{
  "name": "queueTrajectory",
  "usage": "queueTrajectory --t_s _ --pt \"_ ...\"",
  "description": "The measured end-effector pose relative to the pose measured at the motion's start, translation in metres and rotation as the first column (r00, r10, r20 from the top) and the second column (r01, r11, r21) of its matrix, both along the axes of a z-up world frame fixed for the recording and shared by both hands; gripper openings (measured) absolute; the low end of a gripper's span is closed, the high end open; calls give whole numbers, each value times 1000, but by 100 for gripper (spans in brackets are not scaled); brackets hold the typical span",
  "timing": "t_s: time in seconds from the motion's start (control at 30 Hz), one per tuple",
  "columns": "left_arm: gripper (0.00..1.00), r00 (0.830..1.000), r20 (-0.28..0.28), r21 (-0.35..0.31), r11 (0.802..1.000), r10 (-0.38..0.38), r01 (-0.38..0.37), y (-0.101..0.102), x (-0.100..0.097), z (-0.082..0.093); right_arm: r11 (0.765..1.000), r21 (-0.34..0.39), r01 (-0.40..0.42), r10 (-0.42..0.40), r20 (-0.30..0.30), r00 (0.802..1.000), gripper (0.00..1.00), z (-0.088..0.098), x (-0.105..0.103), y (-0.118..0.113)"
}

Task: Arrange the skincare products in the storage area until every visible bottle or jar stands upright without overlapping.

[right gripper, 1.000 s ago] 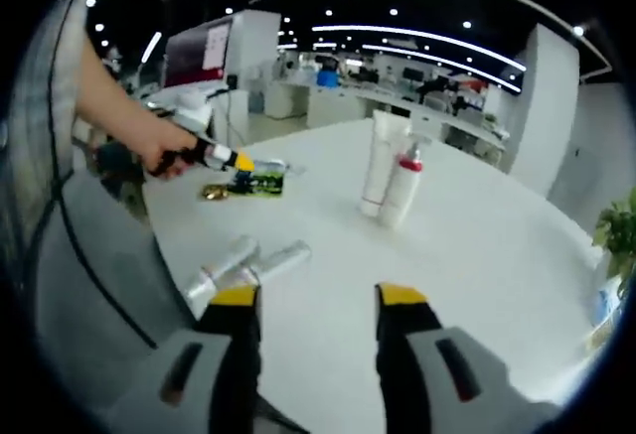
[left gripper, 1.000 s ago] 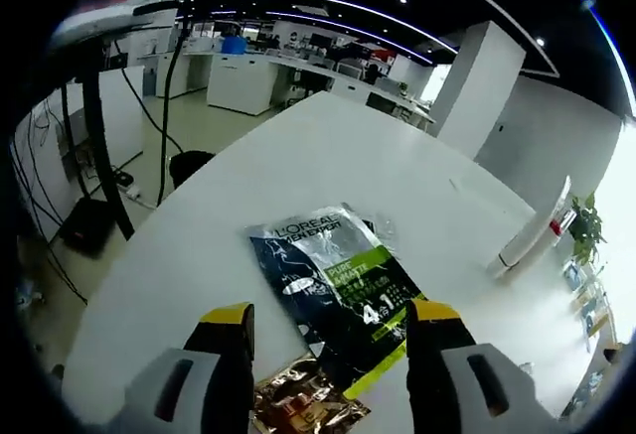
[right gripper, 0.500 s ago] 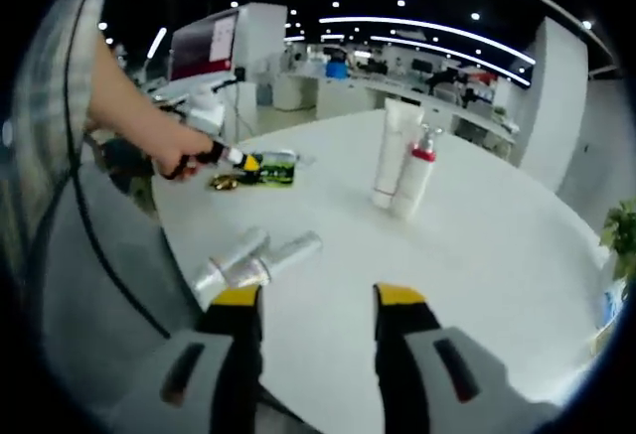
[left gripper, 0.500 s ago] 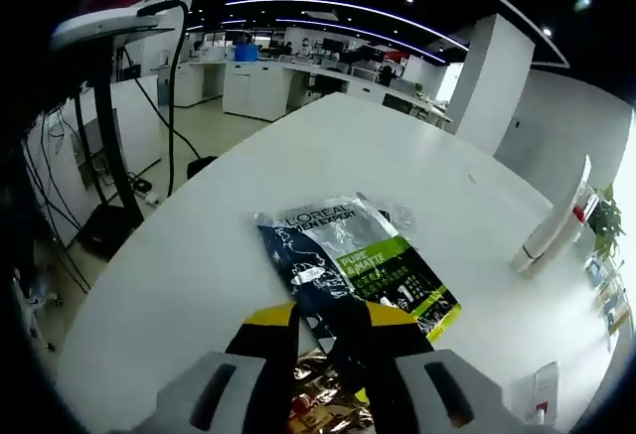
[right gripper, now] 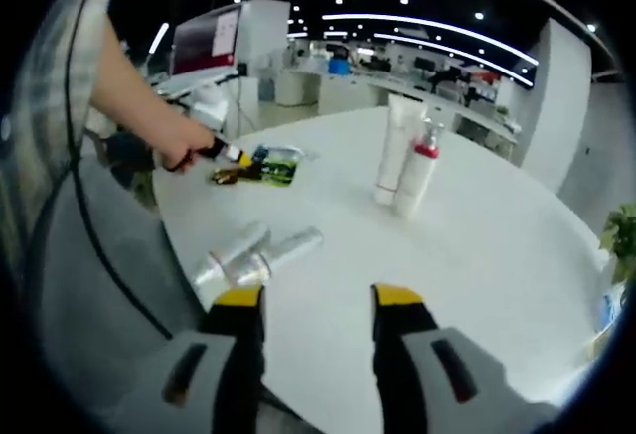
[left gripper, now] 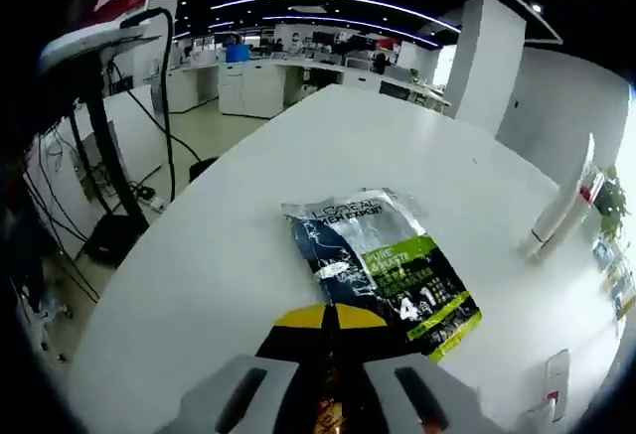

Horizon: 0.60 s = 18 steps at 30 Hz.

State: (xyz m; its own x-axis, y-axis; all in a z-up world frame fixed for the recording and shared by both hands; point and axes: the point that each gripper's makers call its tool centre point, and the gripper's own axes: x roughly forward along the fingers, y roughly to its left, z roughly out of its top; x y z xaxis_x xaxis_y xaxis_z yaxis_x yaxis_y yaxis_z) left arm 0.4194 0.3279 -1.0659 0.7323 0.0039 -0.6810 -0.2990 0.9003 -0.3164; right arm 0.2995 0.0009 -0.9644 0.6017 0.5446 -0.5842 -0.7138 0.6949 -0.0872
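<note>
A dark L'Oreal sachet with a green band lies flat on the white table. My left gripper sits at its near edge, shut, with a sliver of a gold packet pinched between the jaws. From the right gripper view, the left gripper is at the sachet and the gold packet. A white tube and a red-collared pump bottle stand upright together. Two silver tubes lie on their sides. My right gripper hovers open near them, holding nothing.
A person's arm reaches in from the left. The table's rounded edge drops to a floor with a cable-hung stand. The white tube stands far right, and a small flat white item lies near it.
My left gripper's jaws went from wide open to fully shut at the near edge of the sachet, over the gold packet. The right gripper stayed open and barely moved.
</note>
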Motion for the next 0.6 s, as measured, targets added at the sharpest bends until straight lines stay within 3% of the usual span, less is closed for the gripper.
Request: queueTrajectory --t_s 0.1,0.13,0.23,0.4,0.6 --pt "0 999 13 -76 996 39 -38 -2 2 2 1000 -5 7 -7 8 1000 40 0 2 -1" --pt "0 996 43 -128 990 72 -66 -2 4 8 1000 -4 10 -10 8 1000 39 1 2 -2" --pt "0 992 85 -190 979 92 -75 -6 8 18 1000 -13 17 -17 15 1000 39 0 4 -5" --pt "0 971 196 -297 952 139 -76 -13 17 54 1000 -18 20 -19 47 999 39 5 5 -5" --pt "0 950 267 -378 924 162 -51 -27 13 89 999 -48 20 -16 83 996 37 8 8 -8"
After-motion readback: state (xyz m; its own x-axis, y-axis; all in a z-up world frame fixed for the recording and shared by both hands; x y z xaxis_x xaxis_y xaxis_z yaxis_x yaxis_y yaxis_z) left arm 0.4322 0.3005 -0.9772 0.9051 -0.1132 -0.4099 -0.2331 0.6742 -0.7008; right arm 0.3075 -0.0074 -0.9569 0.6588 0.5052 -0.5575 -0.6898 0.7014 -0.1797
